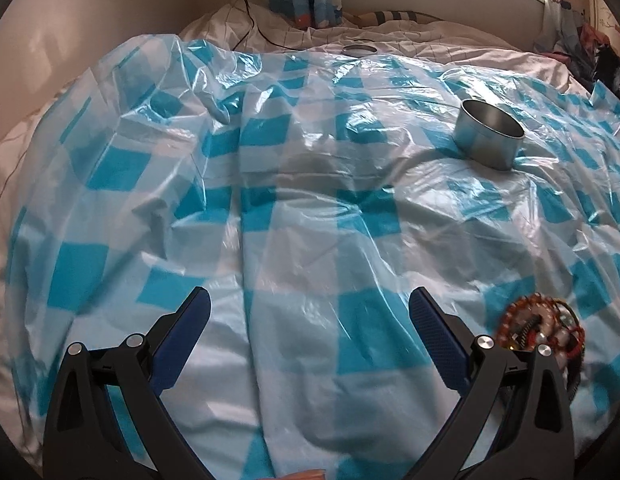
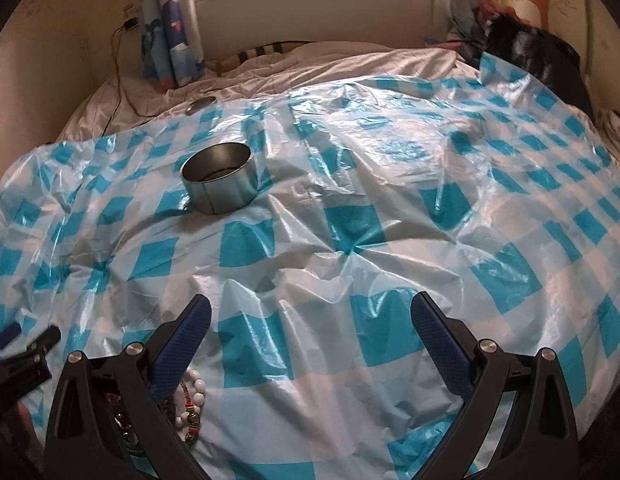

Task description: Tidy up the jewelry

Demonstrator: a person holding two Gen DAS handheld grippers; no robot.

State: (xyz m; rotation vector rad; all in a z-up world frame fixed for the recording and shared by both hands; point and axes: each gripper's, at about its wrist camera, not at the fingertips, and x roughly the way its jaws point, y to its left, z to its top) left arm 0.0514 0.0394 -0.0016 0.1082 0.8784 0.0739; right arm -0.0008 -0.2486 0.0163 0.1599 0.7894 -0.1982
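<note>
Nearest my lenses are the two claws, each with its blue-padded fingers spread wide and nothing between them. Left claw [image 1: 310, 320]: released, hovering over the checked plastic sheet [image 1: 269, 208] that covers the bed, touching nothing I can see. Right claw [image 2: 310, 324]: likewise released and empty.

Jewelry pile [image 1: 540, 330] lies on the sheet just beside the left claw's right finger, partly hidden behind it. The right wrist view shows the same heap at its lower left, under that claw's left finger: white beads, a multicoloured beaded strand, darker pieces I cannot identify.

Handling, in my judgement: light, limp strands, likely tangled, slippery on glossy plastic, with brittle beads and weak threads. I would pinch one strand across its beads near the edge of the heap and lift slowly, so the rest does not drag along. The sheet is loose and wrinkled; a low pinch risks gathering plastic too.

Open metal tin [image 2: 217, 178] stands upright further up the bed, well apart from the pile. Something dark shows inside; I cannot tell what. A flat round lid [image 2: 201, 105] lies beyond the sheet's far edge.
</note>
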